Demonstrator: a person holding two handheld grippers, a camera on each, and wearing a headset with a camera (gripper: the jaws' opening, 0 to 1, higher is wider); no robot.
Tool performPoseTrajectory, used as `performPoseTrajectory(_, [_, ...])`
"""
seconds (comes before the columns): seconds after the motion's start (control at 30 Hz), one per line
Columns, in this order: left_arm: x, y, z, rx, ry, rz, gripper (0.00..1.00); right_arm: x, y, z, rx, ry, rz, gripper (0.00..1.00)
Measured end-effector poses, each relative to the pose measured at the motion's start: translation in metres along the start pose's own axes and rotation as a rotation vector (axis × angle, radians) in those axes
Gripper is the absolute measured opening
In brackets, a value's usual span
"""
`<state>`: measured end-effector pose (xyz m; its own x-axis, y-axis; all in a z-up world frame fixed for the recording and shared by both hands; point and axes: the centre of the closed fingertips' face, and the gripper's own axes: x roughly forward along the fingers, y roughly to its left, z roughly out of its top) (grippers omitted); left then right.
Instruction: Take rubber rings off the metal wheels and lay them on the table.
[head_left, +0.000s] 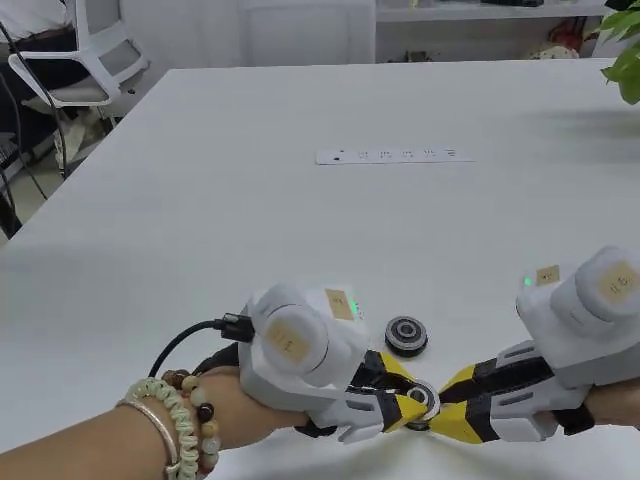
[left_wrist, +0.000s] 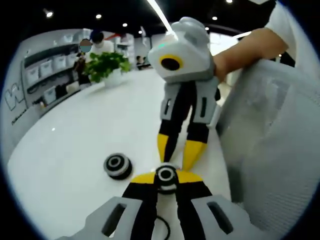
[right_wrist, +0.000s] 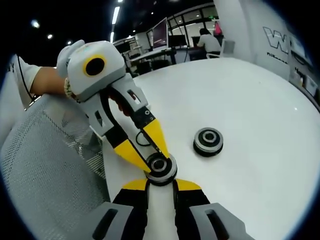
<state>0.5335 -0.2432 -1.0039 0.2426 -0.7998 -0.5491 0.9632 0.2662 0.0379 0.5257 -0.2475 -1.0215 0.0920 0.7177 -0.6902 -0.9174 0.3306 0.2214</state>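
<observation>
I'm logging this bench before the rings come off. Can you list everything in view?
Metal wheels with black rubber rings: two, silver and black; the loose wheel lies on the table, the held wheel sits between both grippers' tips.
White power strip: one, white, mid-table.
Green potted plant: one, far table corner.
White office chair: one, beyond the far left corner.
White table: one.
Beaded bracelets: several, green and brown, left wrist.
Left gripper: white, yellow tips, clamped on the held wheel.
Right gripper: same colours, tips at that wheel, grip unclear.

White power strip (head_left: 393, 155), potted plant (left_wrist: 104, 63), office chair (head_left: 97, 57).
</observation>
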Motion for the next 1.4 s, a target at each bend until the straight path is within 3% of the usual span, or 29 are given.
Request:
performPoseTrajectory(0.1, [0.000,0.000,0.000,-0.003,-0.003,0.003,0.14,0.000,0.000,-0.001,-0.020,0.010,-0.004,0.15])
performPoseTrajectory(0.17, [0.000,0.000,0.000,-0.004,-0.007,0.003,0.14,0.000,-0.004,-0.004,-0.066,0.028,-0.021,0.09])
performPoseTrajectory(0.23, [0.000,0.000,0.000,-0.003,-0.008,0.003,0.14,0.000,-0.003,-0.004,-0.041,0.026,-0.018,0.07])
performPoseTrajectory(0.43, [0.000,0.001,0.000,0.000,-0.013,0.002,0.14,-0.001,-0.005,-0.003,-0.070,0.032,-0.041,0.01])
performPoseTrajectory(0.83, [0.000,0.001,0.001,0.007,-0.024,0.005,0.14,-0.002,-0.006,-0.004,-0.018,0.022,-0.043,0.00])
performPoseTrajectory(1.2, [0.000,0.002,0.001,0.007,-0.032,0.008,0.14,-0.007,-0.010,-0.001,0.099,-0.002,-0.042,0.00])
performPoseTrajectory(1.4, [0.001,0.002,0.001,0.007,-0.033,0.007,0.14,-0.013,-0.010,0.004,0.220,-0.051,-0.012,0.00])
